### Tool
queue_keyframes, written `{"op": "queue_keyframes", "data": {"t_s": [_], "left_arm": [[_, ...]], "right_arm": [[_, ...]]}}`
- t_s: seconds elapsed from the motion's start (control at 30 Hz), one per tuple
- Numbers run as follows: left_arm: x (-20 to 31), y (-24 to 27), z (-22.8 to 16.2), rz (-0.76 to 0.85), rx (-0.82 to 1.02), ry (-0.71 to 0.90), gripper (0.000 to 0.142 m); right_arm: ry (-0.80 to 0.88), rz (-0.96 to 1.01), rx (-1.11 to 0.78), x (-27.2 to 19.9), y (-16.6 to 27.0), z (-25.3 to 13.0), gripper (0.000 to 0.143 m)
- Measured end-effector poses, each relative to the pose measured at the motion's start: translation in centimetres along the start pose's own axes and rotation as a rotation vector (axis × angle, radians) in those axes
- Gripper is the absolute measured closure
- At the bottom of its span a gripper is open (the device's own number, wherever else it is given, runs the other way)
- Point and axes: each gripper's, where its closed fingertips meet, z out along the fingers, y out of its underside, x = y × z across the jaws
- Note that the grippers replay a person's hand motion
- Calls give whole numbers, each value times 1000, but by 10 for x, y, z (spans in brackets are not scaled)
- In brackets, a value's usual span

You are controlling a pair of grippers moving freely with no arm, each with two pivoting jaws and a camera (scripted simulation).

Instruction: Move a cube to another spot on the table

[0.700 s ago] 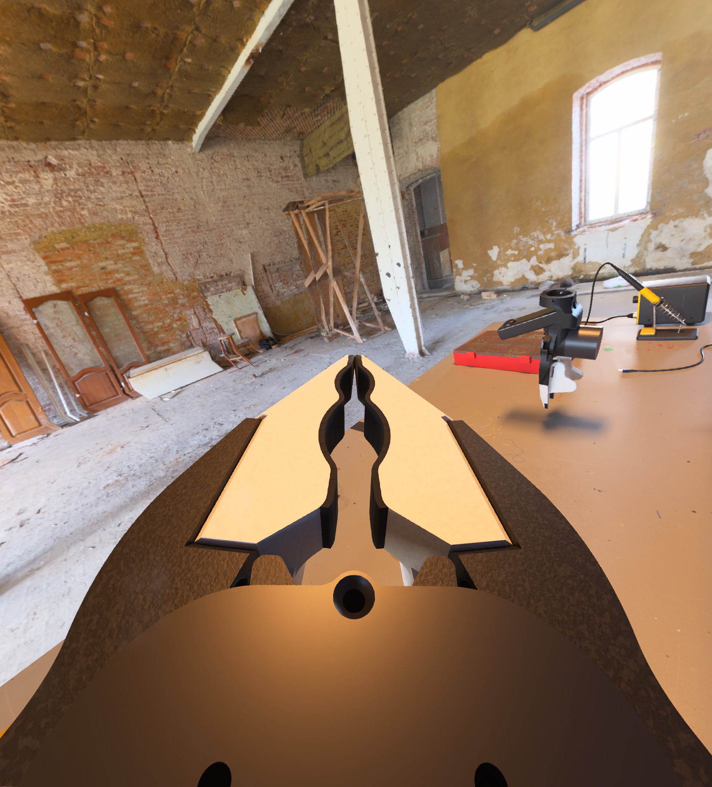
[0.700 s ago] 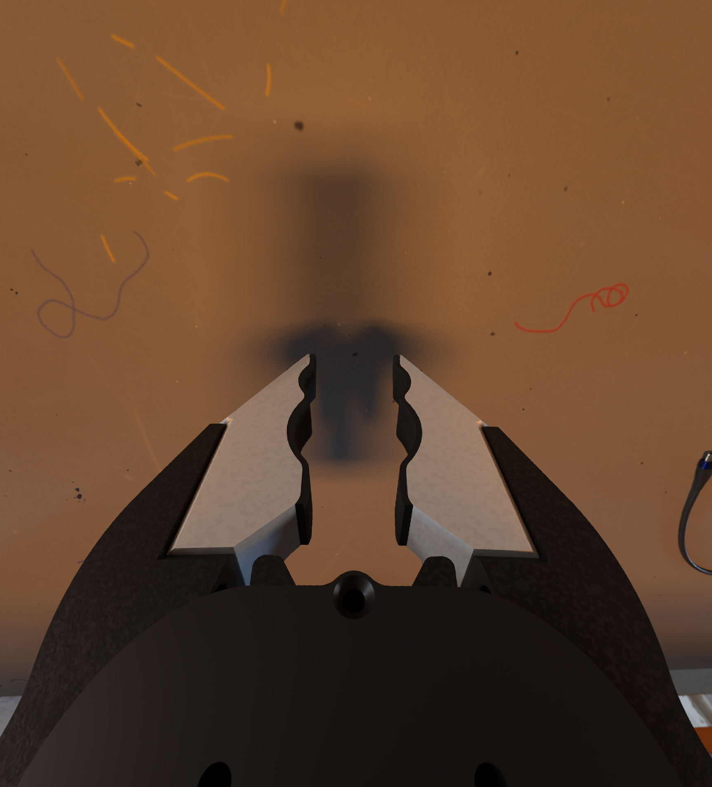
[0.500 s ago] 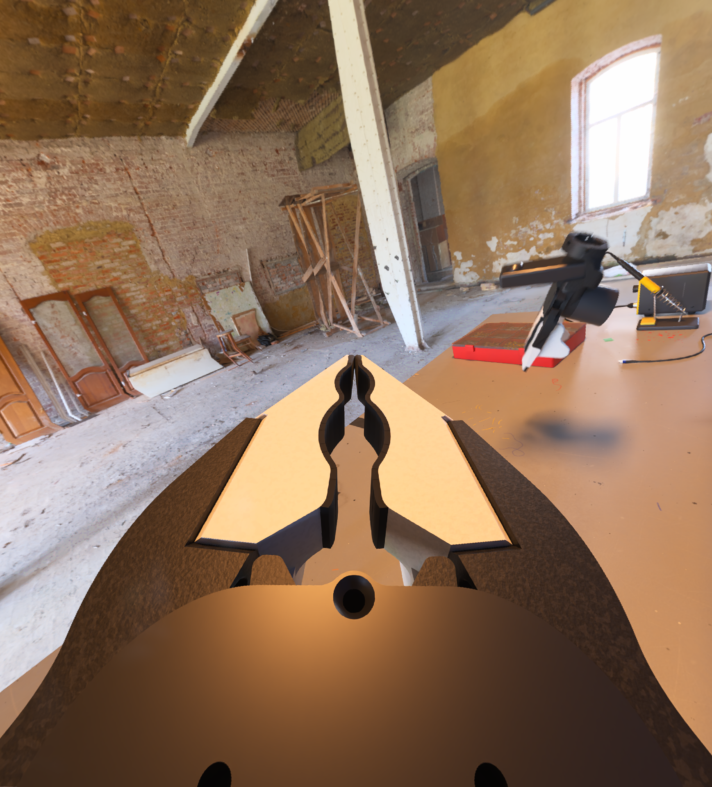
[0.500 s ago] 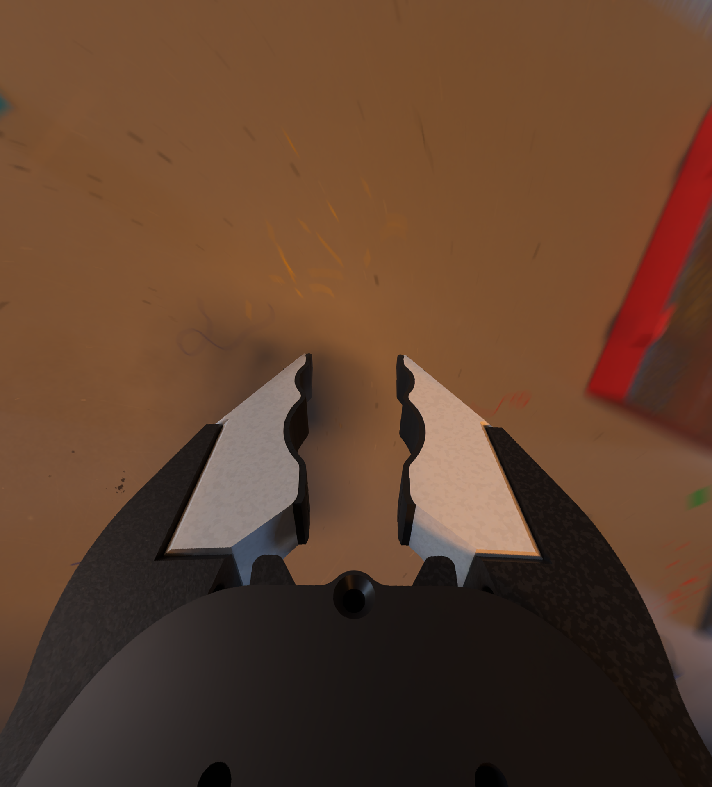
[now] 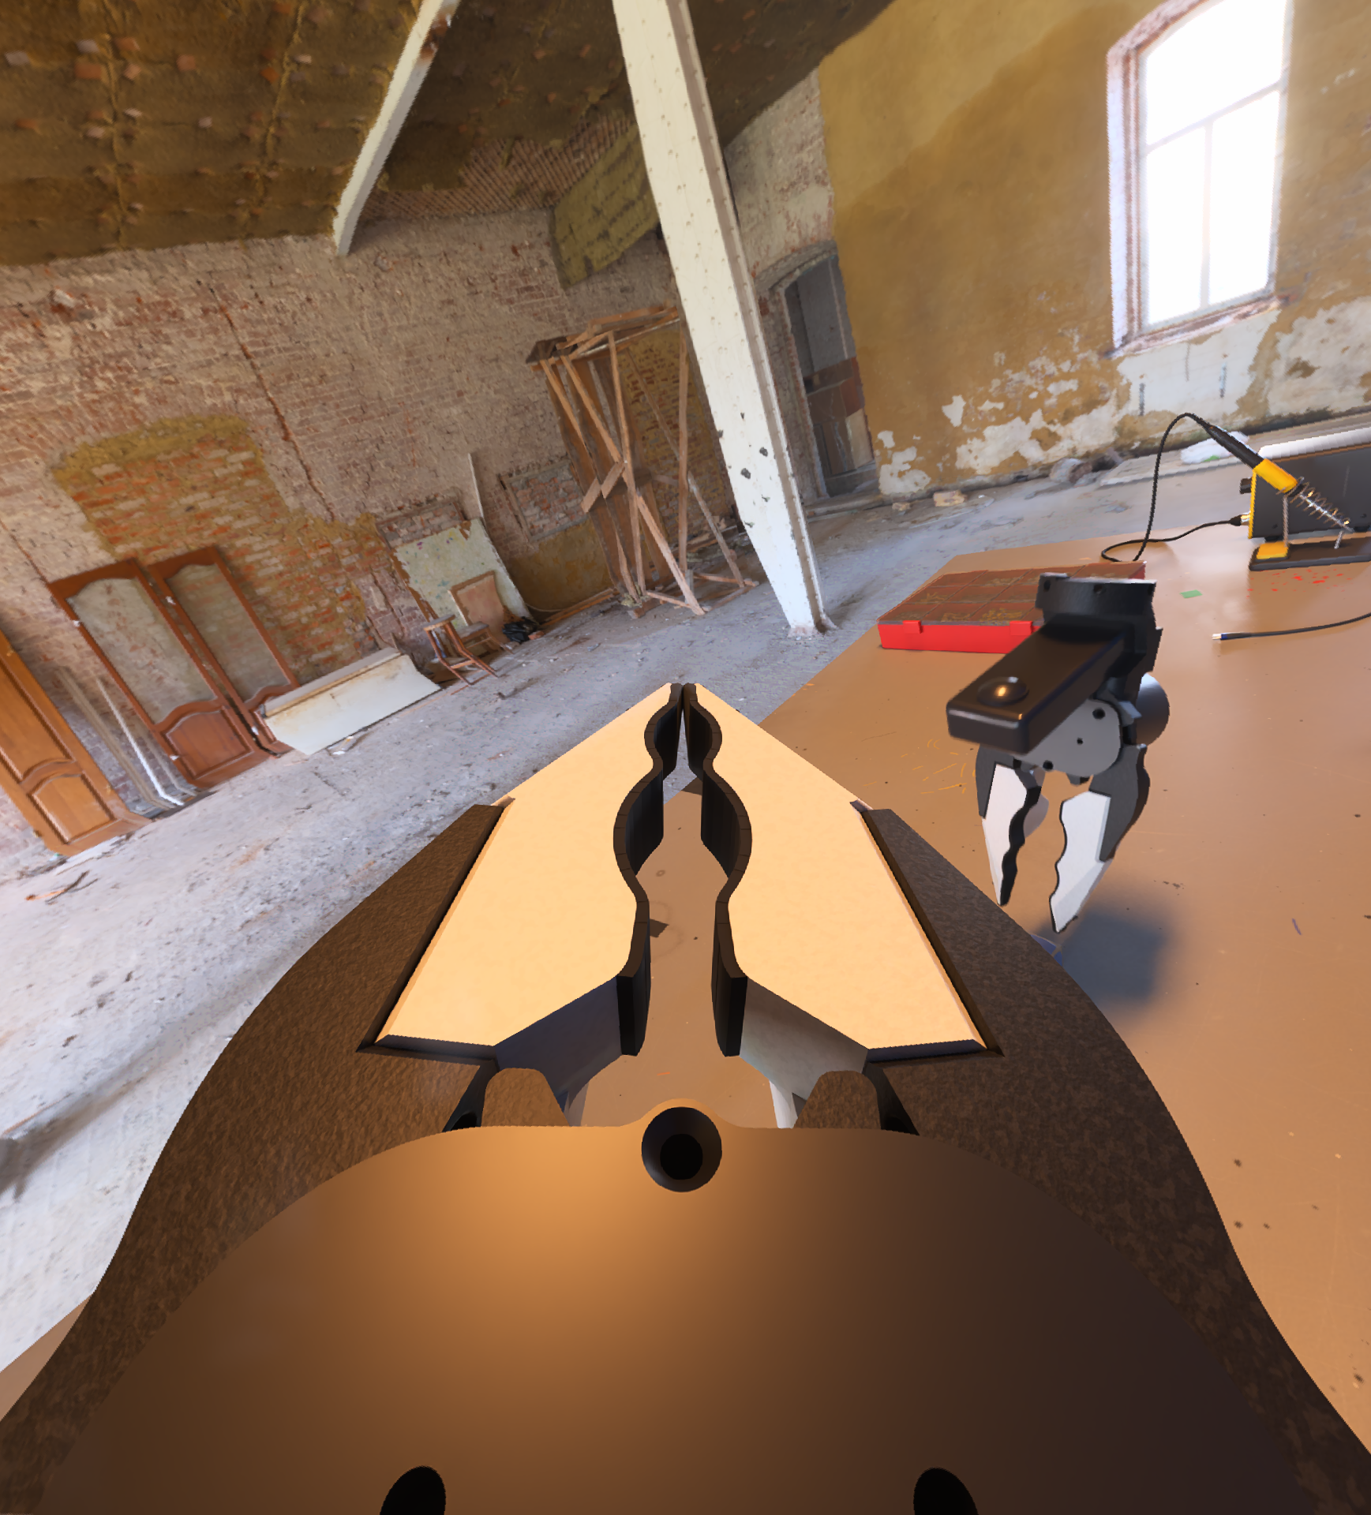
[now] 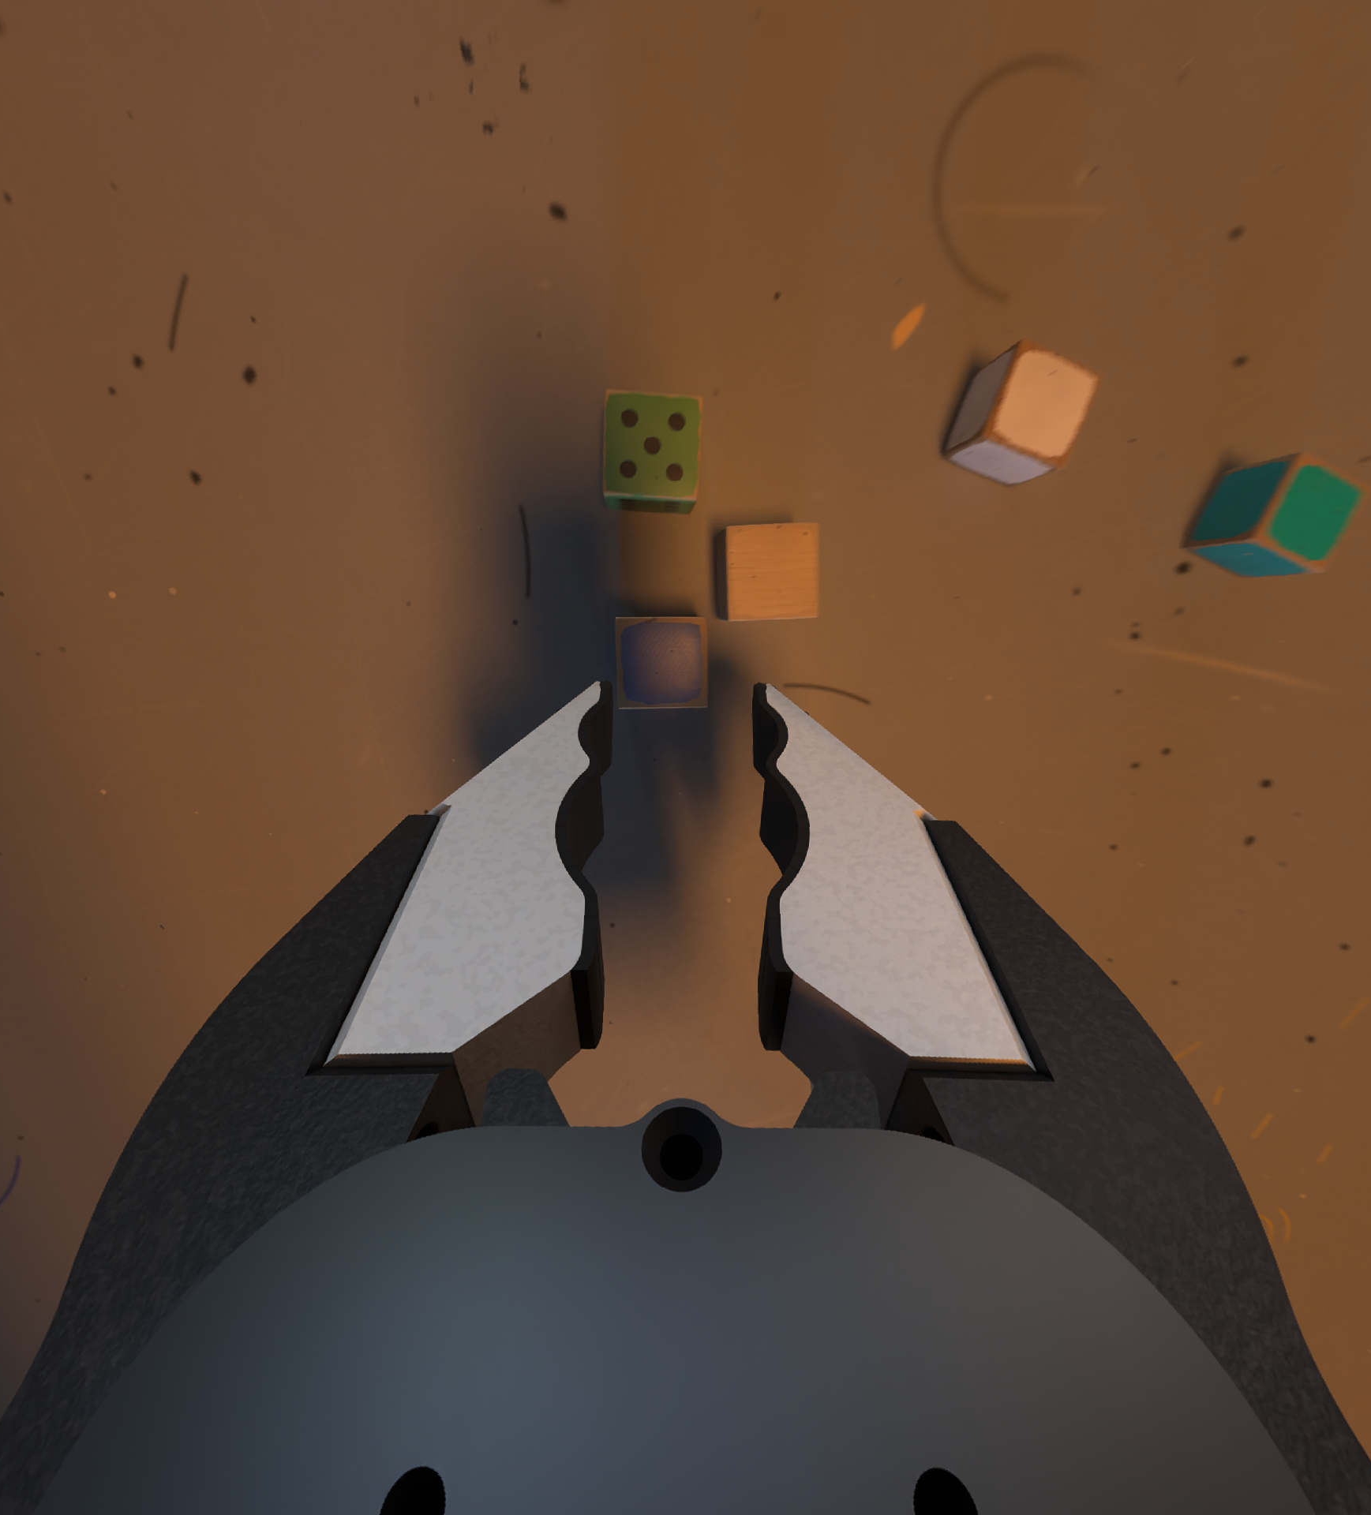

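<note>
In the right wrist view my right gripper point(image 6: 680, 697) is open and empty, pointing down at the brown table point(image 6: 255, 574). Several cubes lie below it: a blue-topped cube point(image 6: 660, 662) just beyond the fingertips, a plain wooden cube point(image 6: 770, 571), a green die with dots point(image 6: 652, 447), a pale orange-and-white cube point(image 6: 1022, 414) and a teal-and-green cube point(image 6: 1276, 516). In the left wrist view my left gripper point(image 5: 683, 697) is shut and empty, level above the table's left edge. The right gripper point(image 5: 1043, 893) shows there too, hovering low over the table.
A red tray point(image 5: 969, 623) lies at the table's far edge. A soldering iron on its stand point(image 5: 1305, 525) and a black cable point(image 5: 1338, 619) are at the far right. The table point(image 5: 1280, 984) ends to the left of my left gripper, with the floor beyond.
My right gripper has swung across the table towards my left gripper and dropped lower; the cubes have come into its view. My left gripper has stayed in place and shut.
</note>
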Motion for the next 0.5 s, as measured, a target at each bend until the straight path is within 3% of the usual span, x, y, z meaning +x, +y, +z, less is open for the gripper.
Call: {"op": "queue_keyframes", "data": {"t_s": [0.23,0.5], "left_arm": [[-3,-1,-2,-5,10,-4,142],[-4,-1,-3,-6,13,-3,142]], "right_arm": [[-17,-13,-95,-6,11,26,109],[-32,-18,-113,-9,11,27,117]]}}
